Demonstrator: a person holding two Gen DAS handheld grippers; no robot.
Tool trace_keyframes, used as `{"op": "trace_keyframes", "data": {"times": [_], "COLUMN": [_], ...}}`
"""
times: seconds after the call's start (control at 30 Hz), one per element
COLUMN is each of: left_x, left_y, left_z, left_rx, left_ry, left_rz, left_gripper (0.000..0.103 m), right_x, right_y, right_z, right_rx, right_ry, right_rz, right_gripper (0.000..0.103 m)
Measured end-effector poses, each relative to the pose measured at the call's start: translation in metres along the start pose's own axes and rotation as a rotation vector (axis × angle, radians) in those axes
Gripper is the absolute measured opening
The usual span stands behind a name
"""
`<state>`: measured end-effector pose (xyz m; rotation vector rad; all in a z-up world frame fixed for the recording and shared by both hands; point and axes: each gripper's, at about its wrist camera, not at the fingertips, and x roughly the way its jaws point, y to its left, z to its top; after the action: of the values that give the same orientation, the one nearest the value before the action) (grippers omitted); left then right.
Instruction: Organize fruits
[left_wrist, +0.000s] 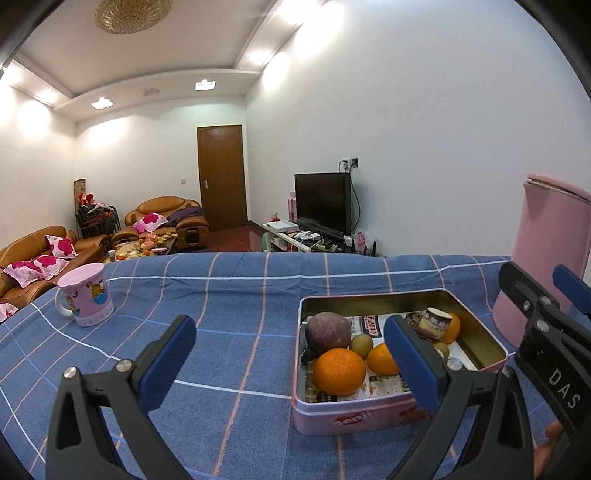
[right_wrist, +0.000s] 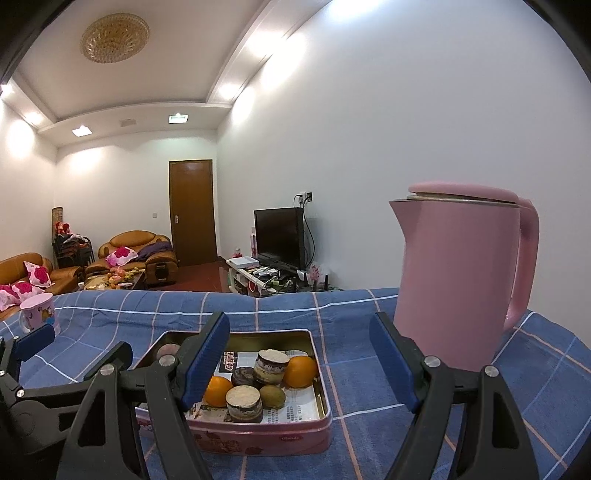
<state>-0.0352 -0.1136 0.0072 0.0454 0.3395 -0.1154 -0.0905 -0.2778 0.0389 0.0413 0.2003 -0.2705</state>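
fruit is already sitting inside the tin (left_wrist: 402, 417), a shallow pink metal box with rounded corners and a shiny gold inner wall, resting on the blue checked cloth (left_wrist: 229, 295). in the tin's near left corner a big orange (left_wrist: 340, 371) is lying with dimpled skin, and behind it a dull purple round fruit (left_wrist: 328, 329); two more oranges (right_wrist: 301, 371) and small brownish-green kiwis (right_wrist: 272, 396) are sharing the printed paper lining with layered round cakes (right_wrist: 243, 402), crumbly on top. judging by this, the gathering looks largely done, and what seems left is separating fruit from cakes or tidying the rows. the left gripper (left_wrist: 291, 363) is hovering wide apart over the tin's near left edge, holding nothing. the right gripper (right_wrist: 301, 365) is also standing wide and empty, above the tin's near right side. right of the tin a smooth pink kettle (right_wrist: 461, 273) is standing; far left of it, a pink cartoon mug (left_wrist: 86, 295).
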Motion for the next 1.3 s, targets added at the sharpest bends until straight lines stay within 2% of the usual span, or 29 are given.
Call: {"op": "trace_keyframes", "data": {"times": [1.3], "left_x": [0.0010], "left_y": [-0.0013], "left_z": [-0.0012], "left_rx": [0.005], "left_ry": [0.011], "left_rz": [0.005], "left_gripper": [0.103], "right_x": [-0.0026], "right_y": [-0.0059], "right_z": [0.0021], "right_rx": [0.020], "right_ry": [0.003], "right_rz": [-0.036], "right_gripper": [0.079]}}
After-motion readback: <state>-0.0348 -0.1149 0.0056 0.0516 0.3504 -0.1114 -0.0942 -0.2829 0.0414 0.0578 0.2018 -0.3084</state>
